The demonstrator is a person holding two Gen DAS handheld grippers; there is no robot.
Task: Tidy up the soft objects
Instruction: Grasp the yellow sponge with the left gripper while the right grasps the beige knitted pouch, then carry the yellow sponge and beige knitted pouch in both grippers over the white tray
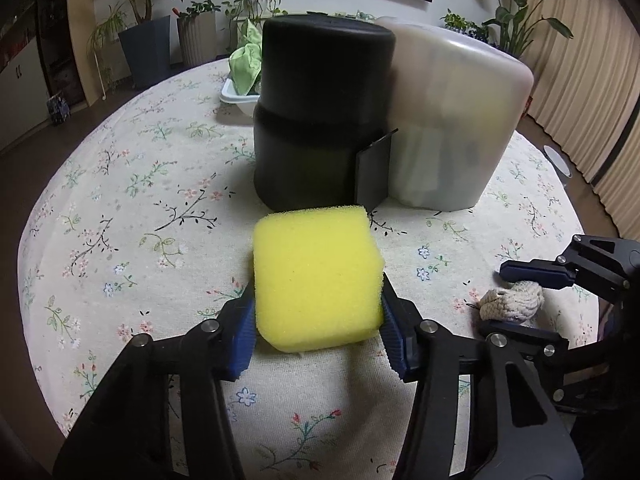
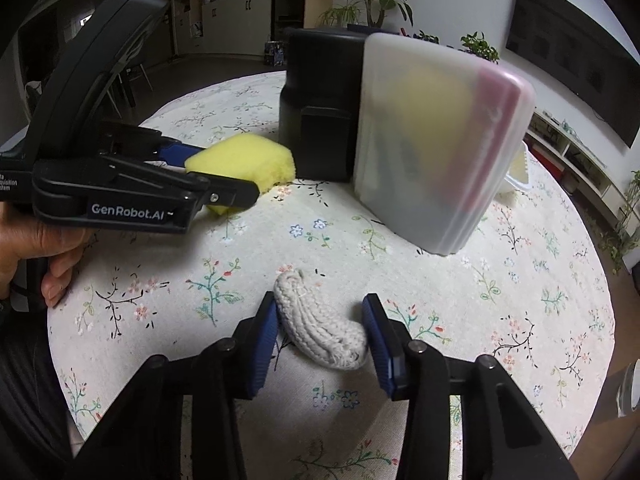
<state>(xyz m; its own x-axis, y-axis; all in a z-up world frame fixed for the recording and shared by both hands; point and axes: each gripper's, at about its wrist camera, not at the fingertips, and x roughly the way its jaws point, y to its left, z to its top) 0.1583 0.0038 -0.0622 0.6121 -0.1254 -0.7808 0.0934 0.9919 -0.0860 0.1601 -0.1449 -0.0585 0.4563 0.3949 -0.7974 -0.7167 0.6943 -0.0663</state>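
Nearest me, my left gripper [image 1: 318,322] is pinching the yellow sponge [image 1: 316,280]; its blue fingers [image 1: 244,336] are pressing into both sides of the block, which is sitting on the flowered worktop [image 1: 140,200]. My right gripper [image 2: 320,334] is straddling the knitted cream roll [image 2: 320,326], one finger on each end and touching it, so I am reading that as a pinch on the roll. The roll is lying on the cloth, tilted, just in front of the right camera.

From the right wrist view I am seeing the left gripper side-on, with a hand [image 2: 36,252] wrapped around its handle, and the sponge sticking out past the finger tips.

Beyond the sponge a black canister [image 1: 320,116] is standing upright on the worktop, a small dark flap hanging at its lower right. A frosted plastic box [image 1: 452,120] is standing right beside it, touching it; yellow and red shapes are showing blurred through its wall.

Further back, a white tub [image 1: 236,98] is holding a green cloth [image 1: 246,66]. Potted plants [image 1: 148,12] are lining the far wall.
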